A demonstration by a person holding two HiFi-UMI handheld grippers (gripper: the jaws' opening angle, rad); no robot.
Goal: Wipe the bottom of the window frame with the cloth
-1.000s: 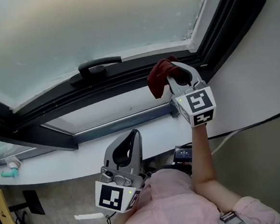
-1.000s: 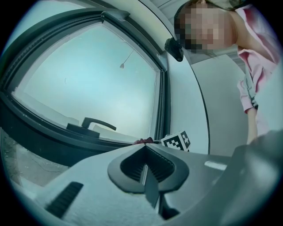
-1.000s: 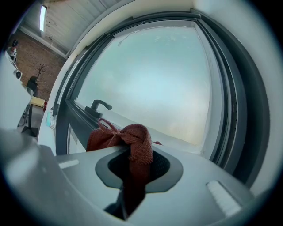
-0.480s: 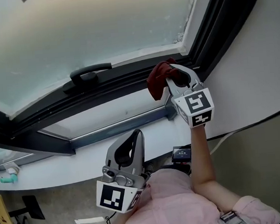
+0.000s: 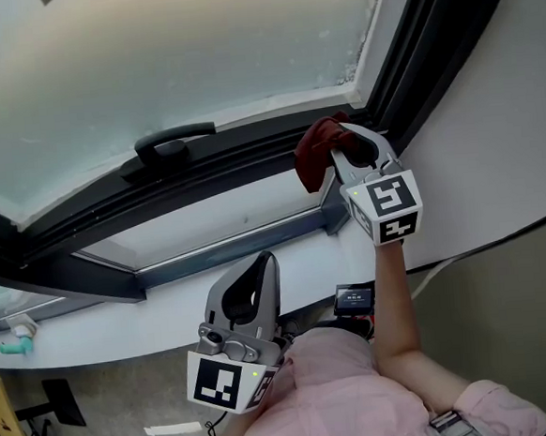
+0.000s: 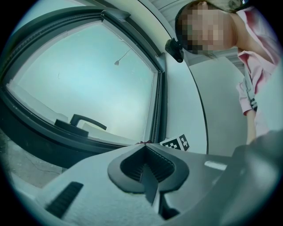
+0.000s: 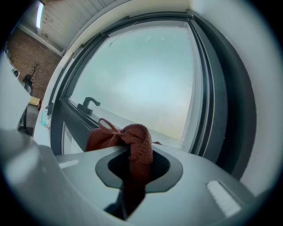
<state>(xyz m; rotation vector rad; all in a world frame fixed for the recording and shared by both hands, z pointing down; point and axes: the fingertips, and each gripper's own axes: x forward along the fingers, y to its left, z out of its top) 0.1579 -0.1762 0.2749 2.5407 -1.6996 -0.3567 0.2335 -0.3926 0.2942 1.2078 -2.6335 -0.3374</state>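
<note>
My right gripper (image 5: pixel 341 148) is shut on a dark red cloth (image 5: pixel 316 152), held at the bottom right corner of the dark window frame (image 5: pixel 240 158). The cloth hangs bunched against the lower frame rail. In the right gripper view the cloth (image 7: pixel 128 143) bulges out of the closed jaws, with the frame's corner (image 7: pixel 201 128) just beyond. My left gripper (image 5: pixel 250 285) hangs low by the person's chest, away from the window, jaws shut and empty. In the left gripper view the closed jaws (image 6: pixel 148 170) point toward the window.
A black window handle (image 5: pixel 175 140) sits on the bottom rail left of the cloth. A white sill (image 5: pixel 167 310) runs below the frame. A white wall (image 5: pixel 493 139) rises at the right. A small teal object (image 5: pixel 15 345) lies at the sill's far left.
My right gripper and the cloth shifted slightly right, closer into the frame's corner. The left gripper stayed put.
</note>
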